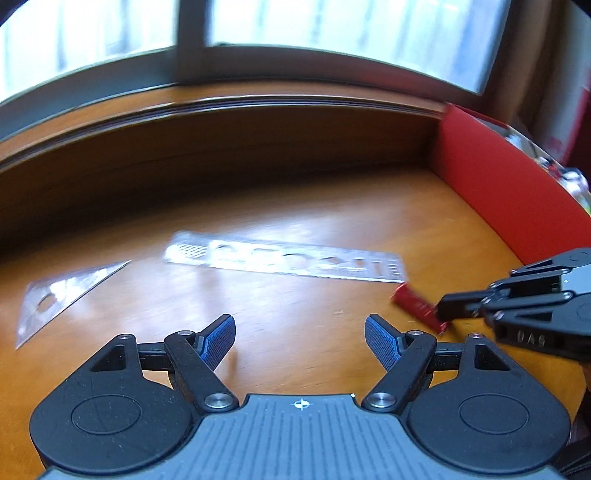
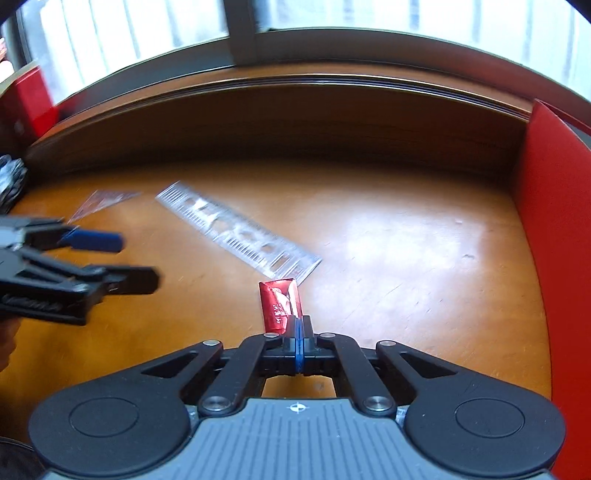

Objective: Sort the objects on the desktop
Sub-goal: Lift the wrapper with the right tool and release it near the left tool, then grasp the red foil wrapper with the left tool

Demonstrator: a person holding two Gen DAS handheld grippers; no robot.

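a study nook: wooden desk [image 1: 295,206], window [image 1: 110,33], clear ruler [image 2: 236,232]

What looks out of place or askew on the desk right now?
Nothing is spilled or broken. The clear ruler lies diagonally on the desk, the clear set square lies apart to its left, and the right gripper pinches the red wrapper by one end only.

On the desk [image 1: 295,206] the ruler [image 1: 284,258] lies between the set square [image 1: 62,295] and the box [image 1: 498,177].
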